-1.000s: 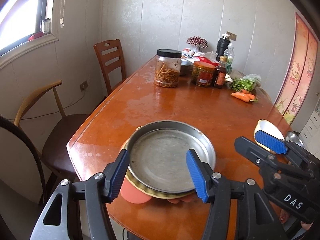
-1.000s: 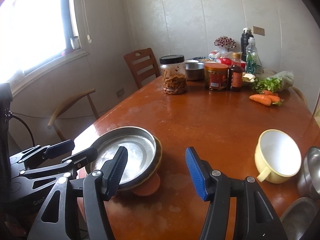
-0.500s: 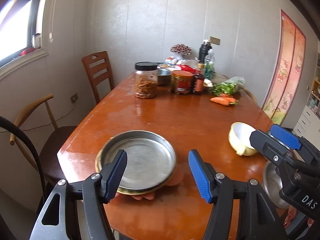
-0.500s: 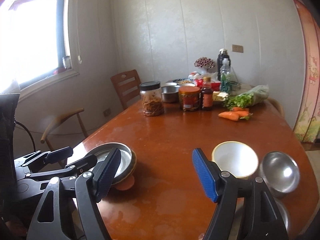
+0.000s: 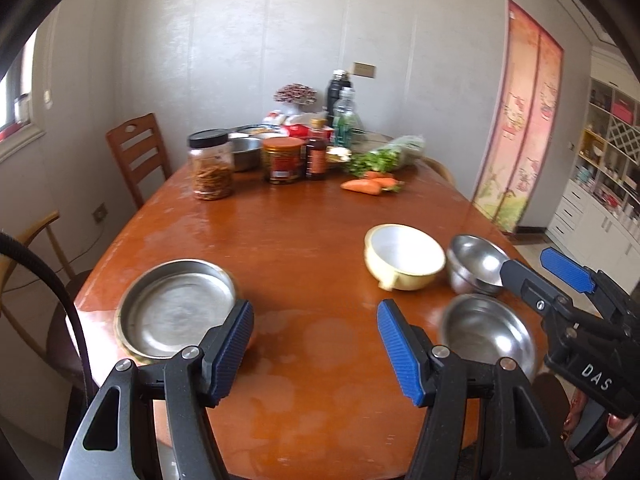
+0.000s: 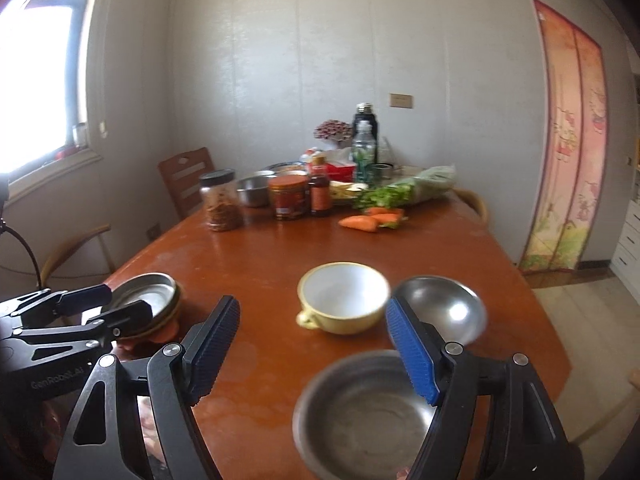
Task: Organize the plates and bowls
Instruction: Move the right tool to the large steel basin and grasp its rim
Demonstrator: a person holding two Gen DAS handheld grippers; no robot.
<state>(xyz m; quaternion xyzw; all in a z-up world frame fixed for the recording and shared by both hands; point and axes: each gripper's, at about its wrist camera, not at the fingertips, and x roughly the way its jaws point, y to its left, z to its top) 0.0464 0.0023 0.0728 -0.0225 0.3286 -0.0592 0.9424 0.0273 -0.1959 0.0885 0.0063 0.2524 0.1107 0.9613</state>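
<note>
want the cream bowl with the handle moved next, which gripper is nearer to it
Right. The right gripper hangs just short of the cream handled bowl; the left gripper hangs farther off, beside the stacked steel plate.

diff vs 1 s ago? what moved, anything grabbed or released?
Both grippers pulled back from the plate stack: the left gripper no longer straddles it, and the right gripper now faces the yellow bowl and two steel bowls. Right fingers spread wider, left slightly; nothing grabbed. Plates, bowls, jars and carrots stayed put.
</note>
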